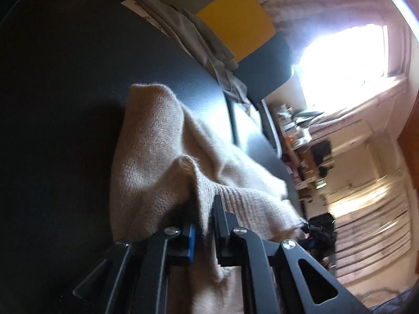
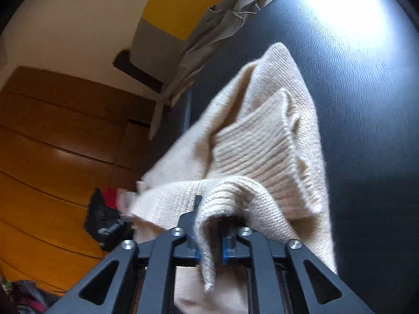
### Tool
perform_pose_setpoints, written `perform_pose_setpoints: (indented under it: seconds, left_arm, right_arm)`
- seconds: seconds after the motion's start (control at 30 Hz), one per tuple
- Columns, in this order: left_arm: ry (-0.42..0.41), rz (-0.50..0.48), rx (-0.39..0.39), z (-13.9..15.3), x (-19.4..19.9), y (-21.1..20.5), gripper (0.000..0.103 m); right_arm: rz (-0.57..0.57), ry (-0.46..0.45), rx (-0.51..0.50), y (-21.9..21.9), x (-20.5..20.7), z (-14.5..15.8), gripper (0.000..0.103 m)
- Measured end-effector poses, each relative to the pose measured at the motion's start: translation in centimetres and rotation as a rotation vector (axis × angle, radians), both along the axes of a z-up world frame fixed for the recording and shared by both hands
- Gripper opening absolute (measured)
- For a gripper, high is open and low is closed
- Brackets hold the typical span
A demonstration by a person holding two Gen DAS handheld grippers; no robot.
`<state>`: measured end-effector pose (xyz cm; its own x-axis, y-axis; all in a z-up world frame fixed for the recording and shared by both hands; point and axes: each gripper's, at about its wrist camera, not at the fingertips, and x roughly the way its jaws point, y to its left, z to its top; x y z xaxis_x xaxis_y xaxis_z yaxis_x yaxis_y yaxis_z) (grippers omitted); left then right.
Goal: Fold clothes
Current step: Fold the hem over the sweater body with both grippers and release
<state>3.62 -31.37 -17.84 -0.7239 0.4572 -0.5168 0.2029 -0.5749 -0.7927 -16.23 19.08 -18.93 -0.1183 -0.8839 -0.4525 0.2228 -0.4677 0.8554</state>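
A dark counter (image 1: 65,83) fills most of both views. On it lies a cream knit sweater (image 2: 262,141), bunched into folds, its near edge lifted off the counter. Past the sweater, at the counter's far edge, grey cloth (image 1: 199,41) is draped. The left gripper (image 1: 205,225) has its fingers slightly apart with a sweater fold between them. The right gripper (image 2: 210,235) likewise stands slightly parted around a ribbed fold.

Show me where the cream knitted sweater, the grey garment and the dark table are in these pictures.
cream knitted sweater (image 2: 264,141): right wrist view, on its ribbed band.
grey garment (image 1: 188,28): left wrist view, on a fold lying at the table's far edge.
dark table (image 2: 366,104): right wrist view, on bare top beside the sweater.
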Motion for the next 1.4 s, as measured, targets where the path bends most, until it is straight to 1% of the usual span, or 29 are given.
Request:
perform_pose_setpoints:
  seconds: [0.03,0.07,0.13,0.17,0.23,0.27,0.33,0.43,0.53,0.6,0.67,0.77,0.83,0.87,0.93,1.0,1.1,1.13,1.2,1.27,1.33,1.4]
  left_arm:
    - [0.013,0.010,0.006,0.4,0.4,0.0,0.017]
    - [0.024,0.018,0.003,0.9,0.8,0.0,0.018]
    - [0.042,0.013,-0.006,1.5,1.3,0.1,0.018]
    - [0.048,0.008,-0.009,1.7,1.6,0.1,0.020]
    - [0.046,0.000,-0.025,1.7,1.8,0.3,0.020]
    - [0.045,-0.004,-0.033,1.7,1.9,0.4,0.020]
    - [0.044,-0.024,-0.022,1.5,2.2,0.6,0.021]
    - [0.036,-0.071,-0.028,1.1,2.5,1.4,0.021]
    - [0.044,-0.119,0.022,0.8,1.9,1.8,0.021]
    - [0.063,-0.136,0.079,0.7,0.8,1.7,0.021]
    - [0.099,-0.127,0.126,0.9,-1.0,1.2,0.021]
    - [0.159,-0.085,0.195,1.4,-3.7,-0.2,0.021]
    - [0.170,-0.034,0.220,1.5,-5.2,-1.2,0.021]
    - [0.169,-0.001,0.212,1.5,-5.8,-1.8,0.021]
    - [0.152,0.047,0.184,1.7,-6.4,-3.0,0.021]
    - [0.137,0.066,0.143,2.1,-6.0,-3.8,0.021]
    - [0.098,0.042,0.041,2.9,-4.1,-4.4,0.021]
    - [0.082,0.025,0.022,2.9,-3.1,-4.5,0.021]
    - [0.054,-0.008,-0.004,2.7,-1.1,-4.2,0.021]
    - [0.030,-0.041,-0.029,2.4,0.8,-3.3,0.022]
    - [0.012,-0.068,-0.042,1.9,2.3,-2.3,0.023]
    - [0.000,-0.088,-0.036,1.4,3.4,-1.6,0.026]
  right_arm:
    - [-0.003,0.014,-0.012,0.1,0.4,0.6,0.050]
    - [-0.005,0.031,-0.022,0.2,0.9,1.2,0.061]
    - [0.014,0.039,-0.037,0.5,1.8,1.9,0.062]
    - [0.030,0.040,-0.045,0.4,2.2,2.0,0.062]
    - [0.064,0.041,-0.059,0.2,2.9,2.0,0.064]
    - [0.075,0.041,-0.057,-0.4,2.7,1.6,0.066]
    - [0.084,0.019,-0.069,-1.2,2.2,0.6,0.066]
    - [0.133,-0.022,-0.116,-3.5,1.7,-0.5,0.066]
    - [0.156,-0.009,-0.126,-4.4,1.3,-0.1,0.066]
    - [0.136,0.003,-0.163,-4.4,0.2,0.4,0.067]
    - [0.084,0.027,-0.180,-4.2,-1.2,1.1,0.067]
    - [-0.008,0.044,-0.216,-3.9,-3.9,1.7,0.067]
    - [-0.066,0.048,-0.207,-4.0,-5.7,1.8,0.068]
    - [-0.093,0.046,-0.202,-3.9,-6.6,1.8,0.069]
    - [-0.149,0.038,-0.195,-3.4,-8.2,1.7,0.069]
    - [-0.185,0.036,-0.162,-3.4,-8.7,2.3,0.070]
    - [-0.130,0.076,-0.116,-3.1,-7.9,3.8,0.070]
    - [-0.114,0.091,-0.096,-2.8,-7.4,4.3,0.070]
    - [-0.078,0.082,-0.084,-1.9,-5.6,4.5,0.070]
    - [-0.055,0.063,-0.080,-0.4,-3.7,3.9,0.071]
    - [-0.030,0.032,-0.090,-0.7,-2.4,2.6,0.072]
    - [-0.004,0.000,-0.100,-1.1,-1.2,1.3,0.074]
